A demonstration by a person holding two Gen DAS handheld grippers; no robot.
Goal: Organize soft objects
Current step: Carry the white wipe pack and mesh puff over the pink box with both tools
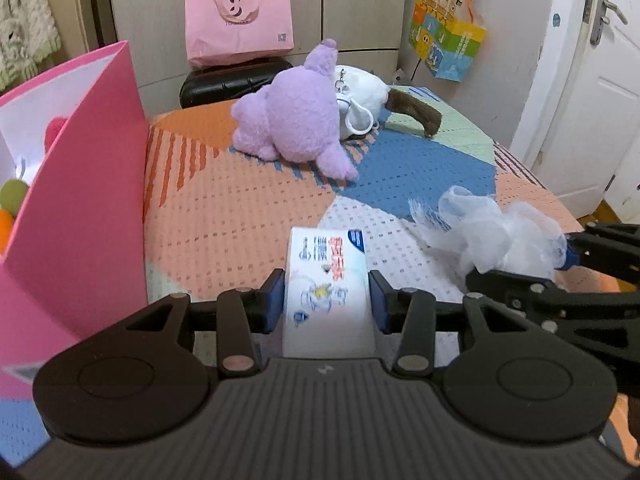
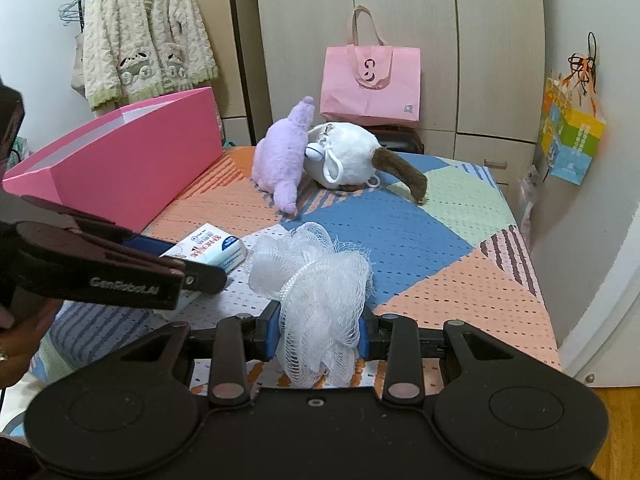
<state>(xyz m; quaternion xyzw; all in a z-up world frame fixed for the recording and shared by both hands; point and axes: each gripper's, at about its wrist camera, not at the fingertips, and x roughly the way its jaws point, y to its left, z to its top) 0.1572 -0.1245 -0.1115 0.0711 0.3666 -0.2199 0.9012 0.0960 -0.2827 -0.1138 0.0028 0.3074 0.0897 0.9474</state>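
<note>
While fingers (image 2: 267, 332) pinch frilly mesh pouf (image 2: 316, 276), plush toy (image 2: 282, 156) slumps.

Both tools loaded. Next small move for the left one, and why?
Probably swing the left tool left toward the open pink box. Its pads sit against both sides of the tissue pack, the box stands right beside it, and it already holds other soft items.

Tissue pack (image 1: 326, 280), white, lower centre; mesh bath pouf (image 2: 316, 300), white, centre; purple plush (image 1: 296, 120) beside white plush (image 2: 344, 156), upper centre.
</note>
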